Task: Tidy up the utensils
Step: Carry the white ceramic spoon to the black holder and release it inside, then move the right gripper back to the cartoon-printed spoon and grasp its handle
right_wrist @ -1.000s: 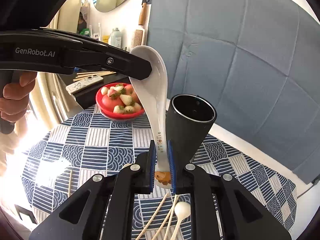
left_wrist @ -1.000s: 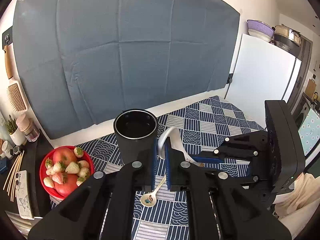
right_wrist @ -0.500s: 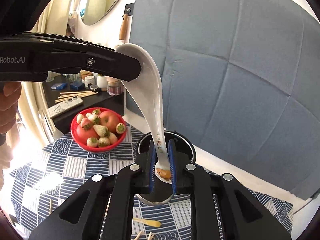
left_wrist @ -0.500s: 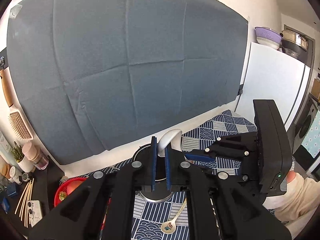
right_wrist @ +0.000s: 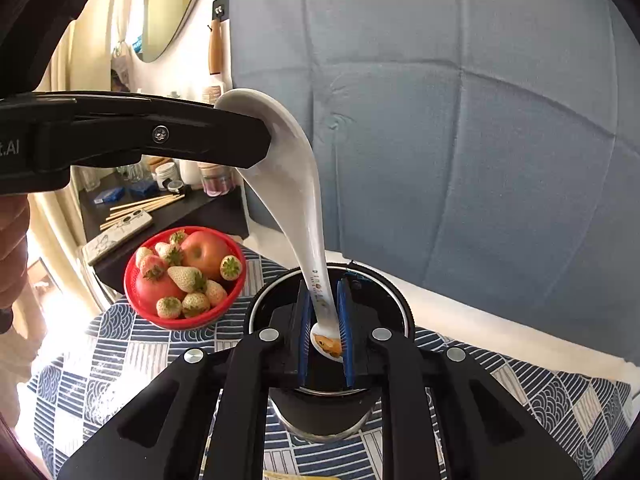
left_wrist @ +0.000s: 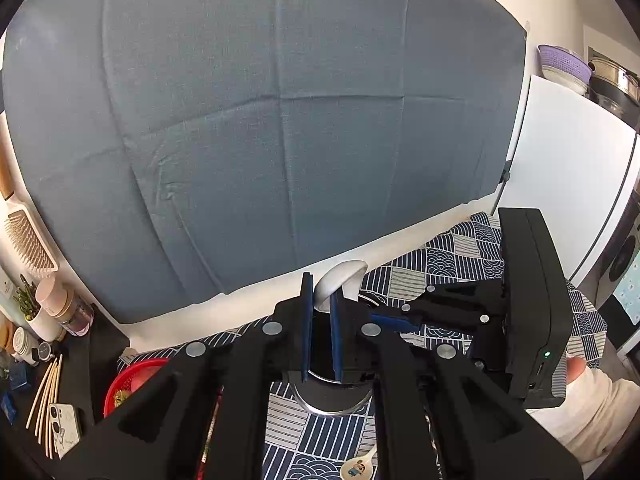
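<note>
Two grippers pinch one white ceramic spoon (right_wrist: pixel 296 208) directly above the dark cylindrical holder (right_wrist: pixel 328 404) — the left gripper (left_wrist: pixel 320 300) clamped on the bowl end, the right gripper (right_wrist: pixel 325 320) squeezing the handle tip with its orange print. Its handle slants down over the holder's open mouth. Just beside the holder, a red bowl of fruit (right_wrist: pixel 186 276) sits on the patterned tablecloth (right_wrist: pixel 120 360), where another small spoon (left_wrist: pixel 358 467) lies.

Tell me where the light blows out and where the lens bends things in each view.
Right wrist view: sunlight washes out the tablecloth at lower left, beside the fruit bowl; the spoon stays sharp. Left wrist view: even light, no glare; the grey backdrop bulges and the corners go black.
</note>
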A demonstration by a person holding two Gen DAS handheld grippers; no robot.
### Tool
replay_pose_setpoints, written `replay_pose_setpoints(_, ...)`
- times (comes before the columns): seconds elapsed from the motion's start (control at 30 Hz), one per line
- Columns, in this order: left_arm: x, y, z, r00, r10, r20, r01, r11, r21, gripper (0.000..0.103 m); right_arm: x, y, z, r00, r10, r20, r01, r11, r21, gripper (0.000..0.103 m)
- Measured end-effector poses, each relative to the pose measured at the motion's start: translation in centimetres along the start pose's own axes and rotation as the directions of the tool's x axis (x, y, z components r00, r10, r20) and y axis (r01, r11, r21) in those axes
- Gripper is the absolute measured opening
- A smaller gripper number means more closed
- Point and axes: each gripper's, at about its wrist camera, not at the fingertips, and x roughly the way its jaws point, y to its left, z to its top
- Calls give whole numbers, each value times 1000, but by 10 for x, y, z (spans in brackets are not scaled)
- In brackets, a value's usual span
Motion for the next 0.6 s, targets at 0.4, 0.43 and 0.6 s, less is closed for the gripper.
replay_pose_setpoints(0.4, -24, 13, -20, 998, 1, 70, -4, 999, 39, 95, -41, -18, -15, 970, -211, 121, 214, 977, -11, 89)
replay_pose_setpoints(0.43, -28, 14, -22, 997, 13, 79, -16, 999, 39, 96, -44, -21, -17, 968, -219, 118, 221, 975, -5, 90)
replay_pose_setpoints(0.6, -35, 19, -33, 998, 12, 53, -12, 1000, -4, 97, -59, -35, -25, 964, -243, 106, 239, 970, 44, 93)
